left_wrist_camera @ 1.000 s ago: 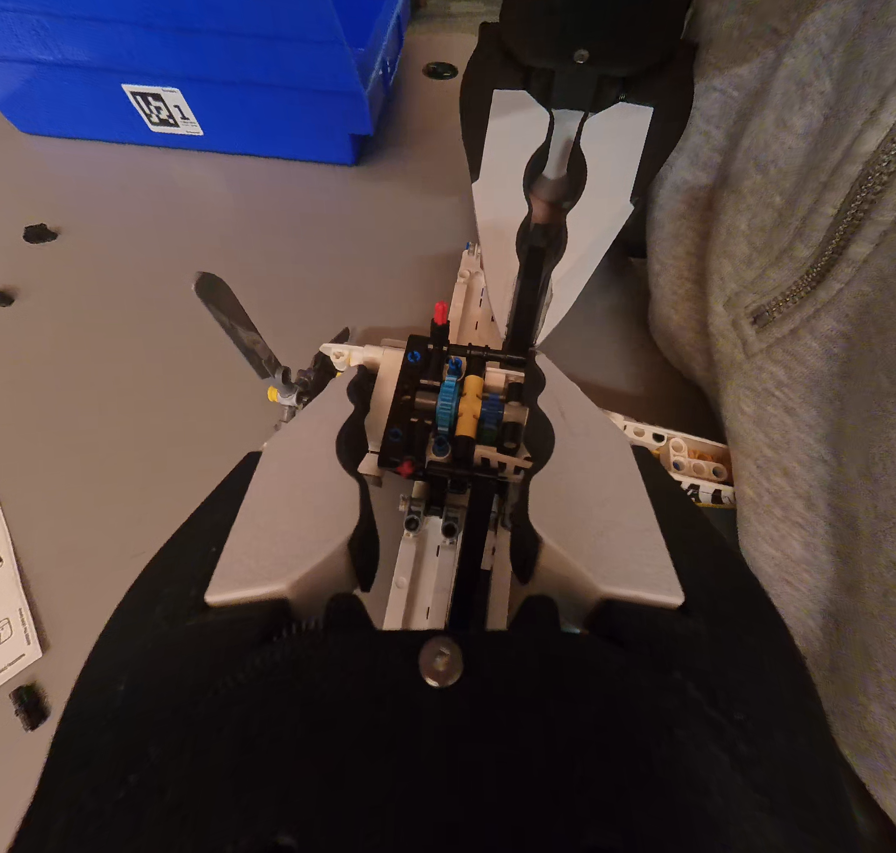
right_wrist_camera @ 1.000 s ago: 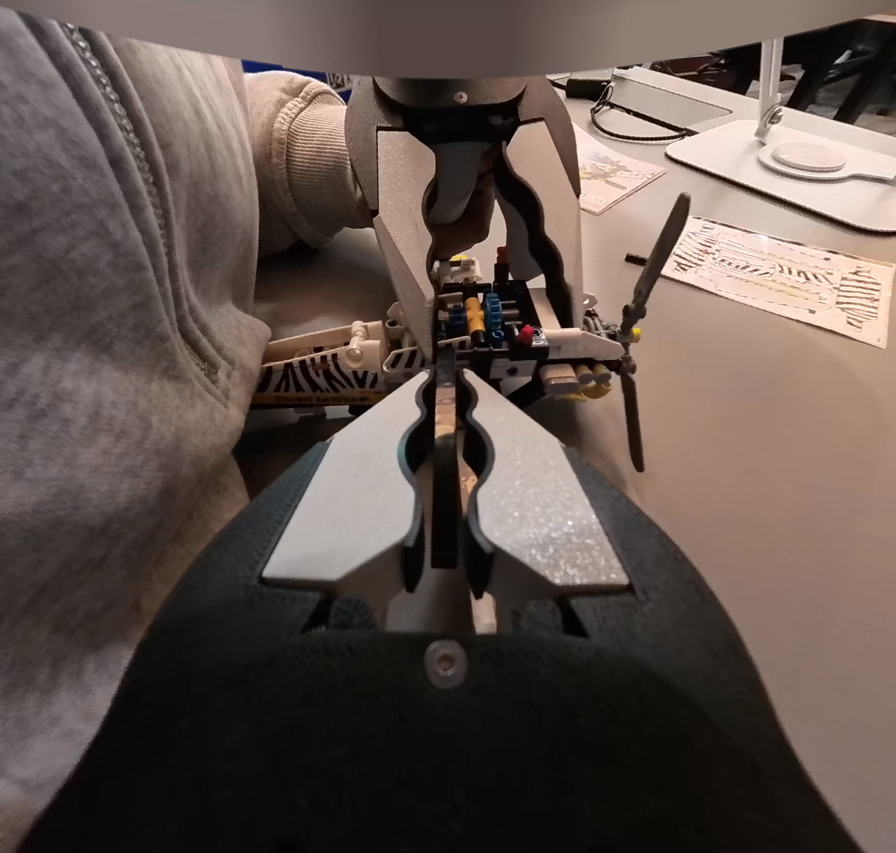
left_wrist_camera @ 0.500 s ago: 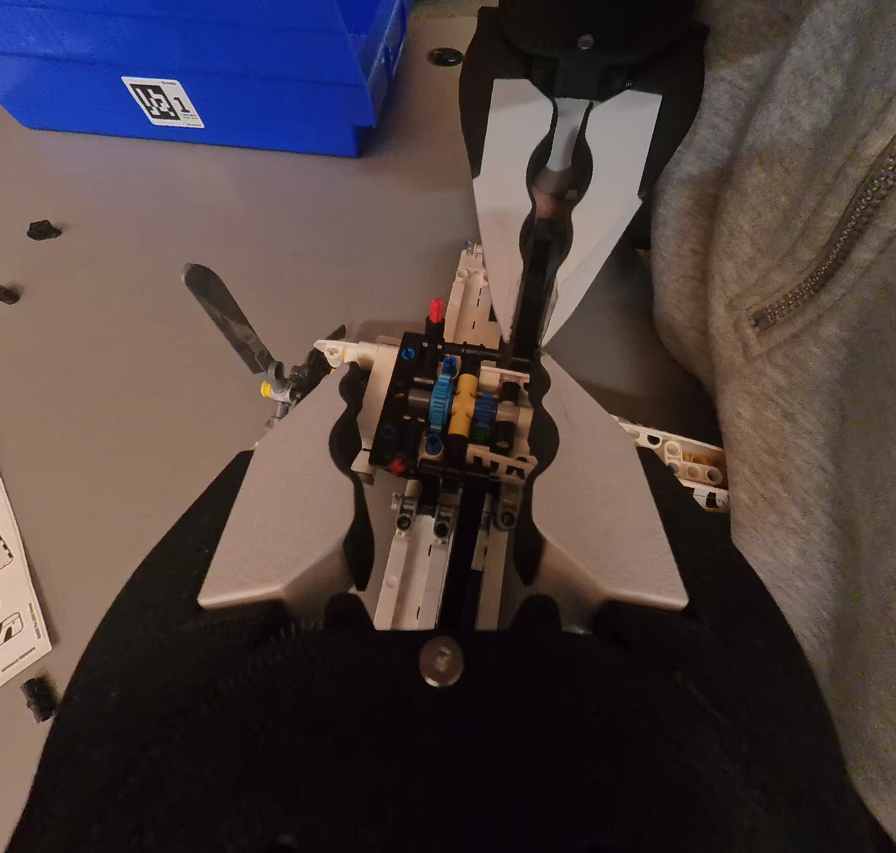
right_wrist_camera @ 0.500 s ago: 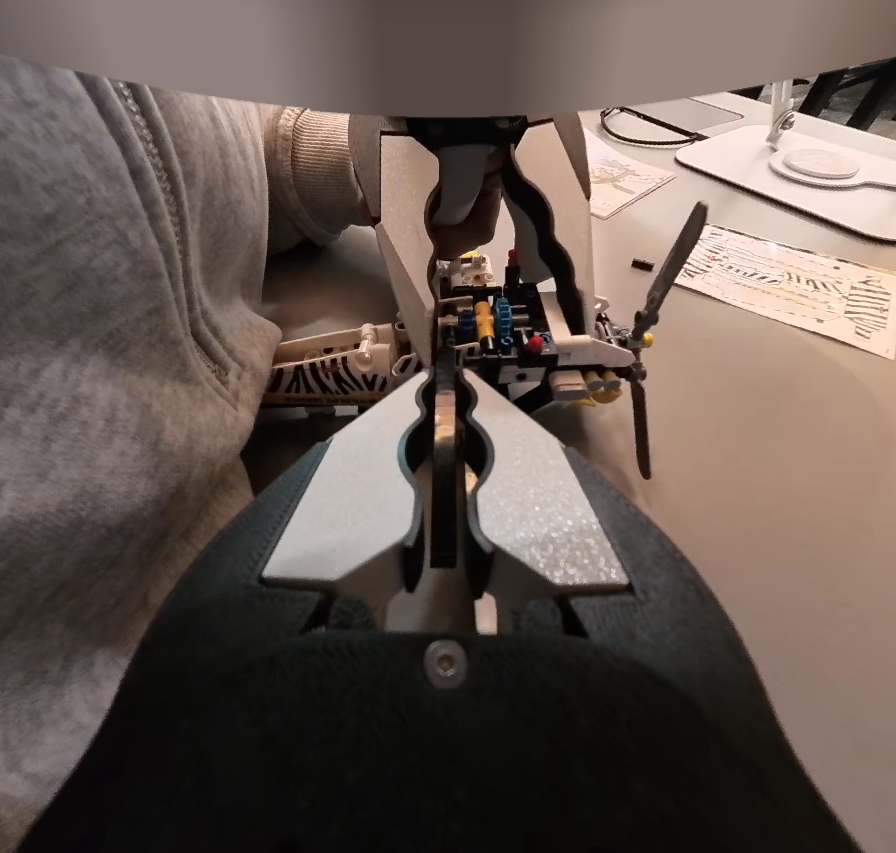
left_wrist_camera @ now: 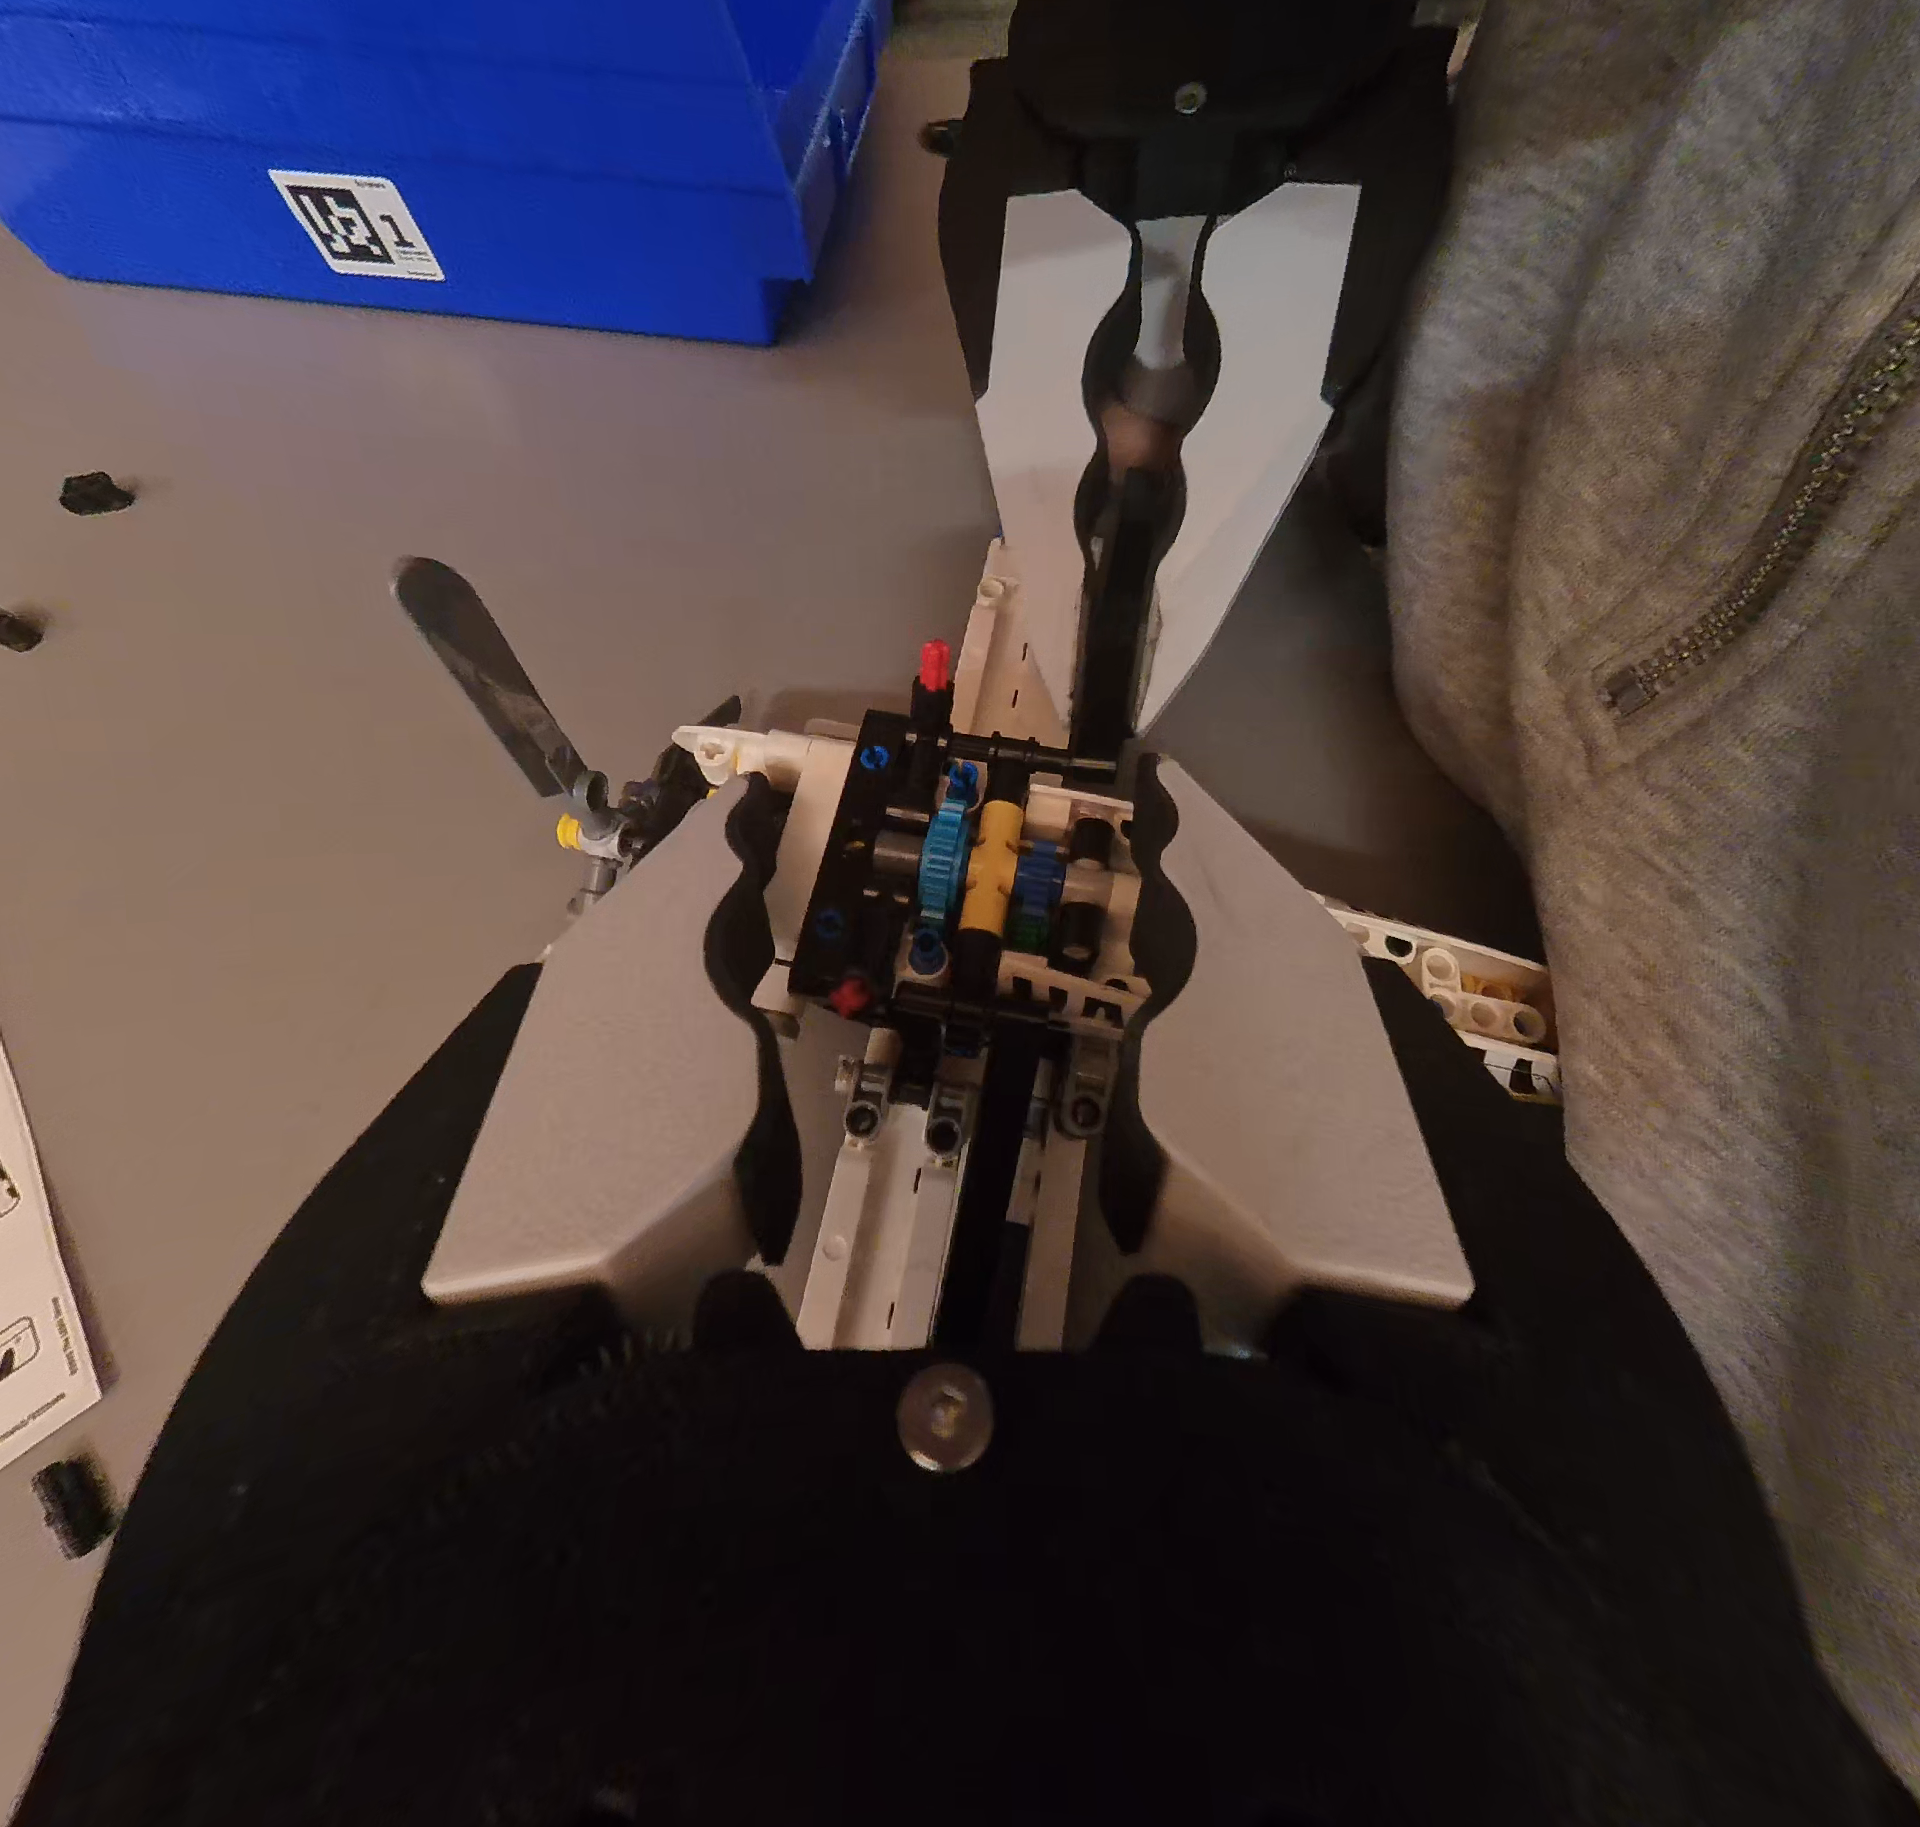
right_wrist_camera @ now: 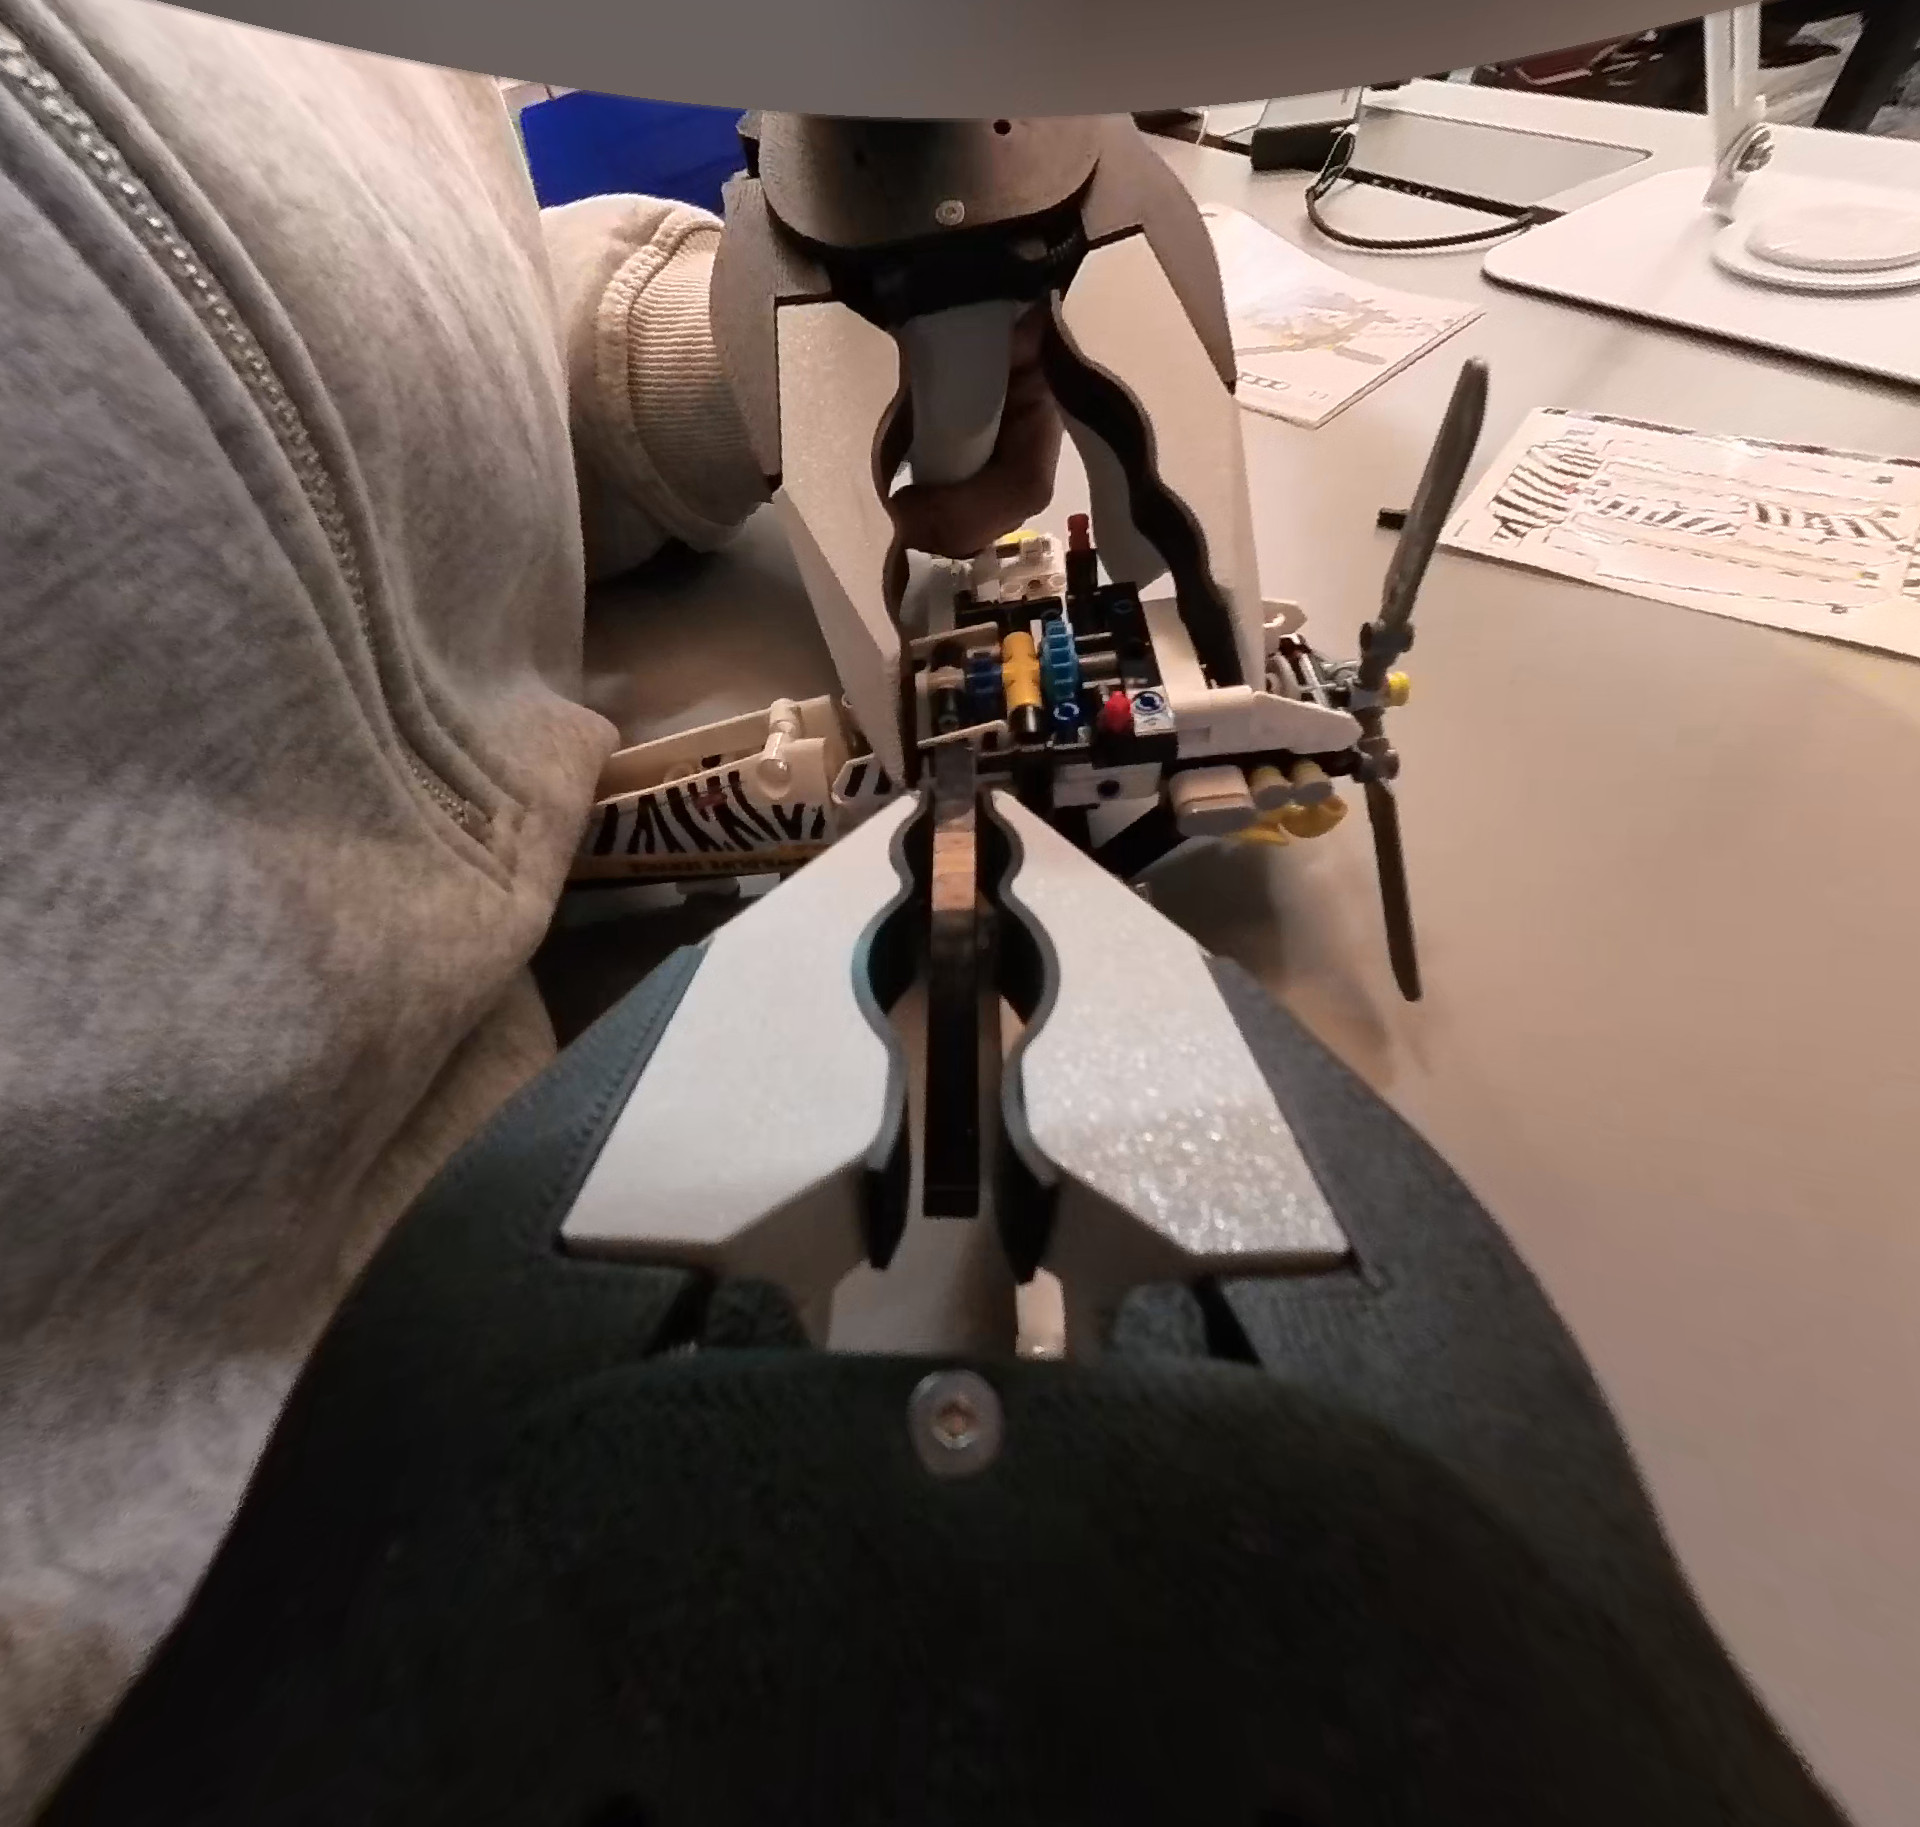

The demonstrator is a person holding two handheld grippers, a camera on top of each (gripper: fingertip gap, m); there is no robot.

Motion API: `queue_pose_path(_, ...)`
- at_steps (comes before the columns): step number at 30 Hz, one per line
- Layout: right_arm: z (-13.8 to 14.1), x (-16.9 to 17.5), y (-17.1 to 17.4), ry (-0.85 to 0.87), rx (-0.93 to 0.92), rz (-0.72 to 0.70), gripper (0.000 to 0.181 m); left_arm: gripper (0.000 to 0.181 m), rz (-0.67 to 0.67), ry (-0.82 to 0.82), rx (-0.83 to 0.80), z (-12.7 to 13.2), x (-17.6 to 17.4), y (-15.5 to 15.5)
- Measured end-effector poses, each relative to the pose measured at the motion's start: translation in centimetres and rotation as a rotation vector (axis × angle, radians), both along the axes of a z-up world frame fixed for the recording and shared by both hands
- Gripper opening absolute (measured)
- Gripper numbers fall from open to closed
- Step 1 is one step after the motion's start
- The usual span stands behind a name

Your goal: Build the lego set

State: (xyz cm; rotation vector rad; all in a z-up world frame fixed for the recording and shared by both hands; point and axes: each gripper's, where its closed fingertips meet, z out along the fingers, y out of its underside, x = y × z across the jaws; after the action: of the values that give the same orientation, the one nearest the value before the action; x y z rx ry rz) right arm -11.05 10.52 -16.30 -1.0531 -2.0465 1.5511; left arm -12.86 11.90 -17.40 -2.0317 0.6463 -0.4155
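Between both grippers, zebra-striped lego plane (right_wrist_camera: 1049, 717), gears exposed.

The right gripper (right_wrist_camera: 951, 811) pinches a black beam (right_wrist_camera: 953, 1071) against the lego plane (right_wrist_camera: 1049, 707) on the worktop (right_wrist_camera: 1610, 946). Opposite, the left gripper (right_wrist_camera: 1060, 707) clasps the plane's body with its 2 fingers (right_wrist_camera: 831, 489).

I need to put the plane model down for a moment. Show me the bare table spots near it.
Bare grey table lies between the blue bin and the propeller, with black bits at its far left edge. More lies beyond the propeller, short of the sticker sheet. Crowded: the grey sweatshirt presses against the model where both grippers meet.
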Motion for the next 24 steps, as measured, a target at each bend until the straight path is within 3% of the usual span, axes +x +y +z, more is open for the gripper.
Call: queue_pose_path(24, -1.2, -0.5, 0.1, -0.147, -0.073, -0.036, 0.007, 0.066, 0.018, -0.026, -0.010, 0.0, -0.5, 0.2)
